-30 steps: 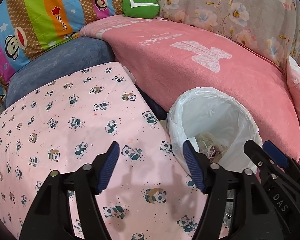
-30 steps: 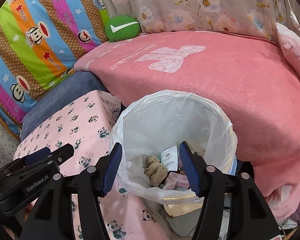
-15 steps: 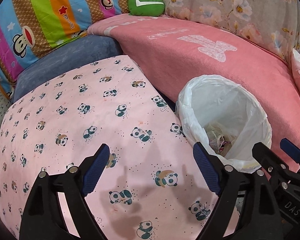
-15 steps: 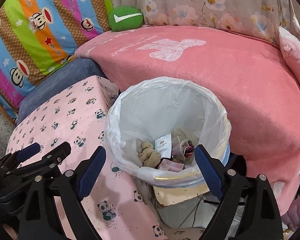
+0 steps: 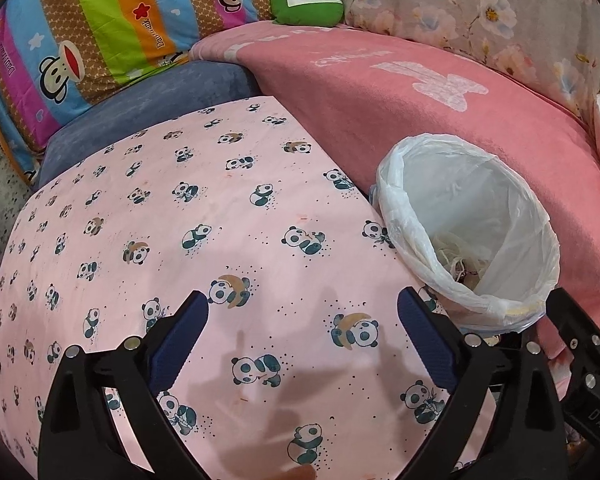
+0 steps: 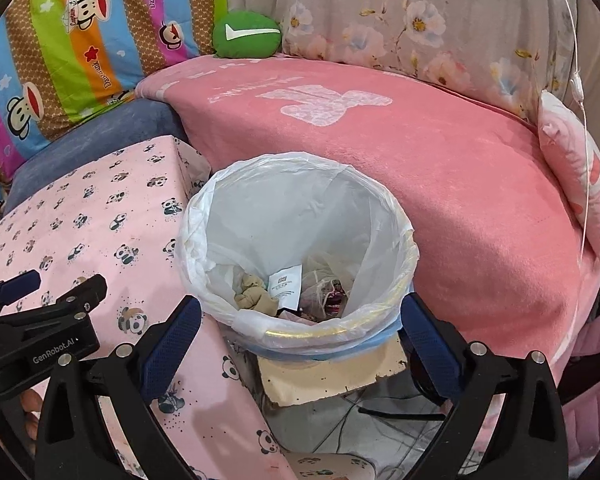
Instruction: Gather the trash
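A round trash bin lined with a white plastic bag stands between the panda-print surface and the pink blanket. Inside lie a crumpled beige wad, a white label slip and other scraps. The bin also shows in the left wrist view. My right gripper is open and empty, just in front of the bin's near rim. My left gripper is open and empty above the panda-print cloth, left of the bin. Each gripper appears at the edge of the other's view.
A pink blanket covers the sofa behind the bin. A green cushion, a striped monkey-print quilt and a floral cover lie behind. A cardboard piece sits under the bin. A pink pillow is at right.
Both grippers have opened wider and pulled back and upward from the bin; the bin now sits farther ahead in both views.
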A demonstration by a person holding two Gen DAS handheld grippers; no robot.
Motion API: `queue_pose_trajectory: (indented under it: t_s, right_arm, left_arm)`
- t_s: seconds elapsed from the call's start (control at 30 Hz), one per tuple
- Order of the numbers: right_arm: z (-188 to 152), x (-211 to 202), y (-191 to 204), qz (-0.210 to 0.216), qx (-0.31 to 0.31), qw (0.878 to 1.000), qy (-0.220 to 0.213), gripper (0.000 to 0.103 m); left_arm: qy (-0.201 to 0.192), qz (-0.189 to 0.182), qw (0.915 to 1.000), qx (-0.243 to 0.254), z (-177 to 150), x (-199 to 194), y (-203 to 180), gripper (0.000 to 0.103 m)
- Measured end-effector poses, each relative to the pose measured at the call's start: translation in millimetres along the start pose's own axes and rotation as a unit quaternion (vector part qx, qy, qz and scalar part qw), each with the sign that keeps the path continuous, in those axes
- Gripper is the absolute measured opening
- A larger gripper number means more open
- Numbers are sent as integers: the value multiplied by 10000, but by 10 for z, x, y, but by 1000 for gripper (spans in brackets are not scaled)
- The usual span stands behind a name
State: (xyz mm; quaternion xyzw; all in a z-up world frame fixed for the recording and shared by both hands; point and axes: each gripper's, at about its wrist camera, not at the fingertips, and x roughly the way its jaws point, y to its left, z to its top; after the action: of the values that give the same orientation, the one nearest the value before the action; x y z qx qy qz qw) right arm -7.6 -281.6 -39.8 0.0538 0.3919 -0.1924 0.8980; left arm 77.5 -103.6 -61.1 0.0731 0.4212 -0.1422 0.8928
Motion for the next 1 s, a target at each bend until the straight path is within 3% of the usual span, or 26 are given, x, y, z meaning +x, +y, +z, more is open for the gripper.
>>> queue_pose_trajectory:
  t_s: [0.63, 1.0]
  right_arm:
    - [-142, -145, 43, -91, -240, 9996, 152, 96]
    - [-175, -181, 59, -71, -284, 9995, 86, 96]
  left_arm:
    - [59, 191, 9995, -233, -109, -211, -2, 93]
    - [36, 330, 9994, -108, -146, -271, -29, 93]
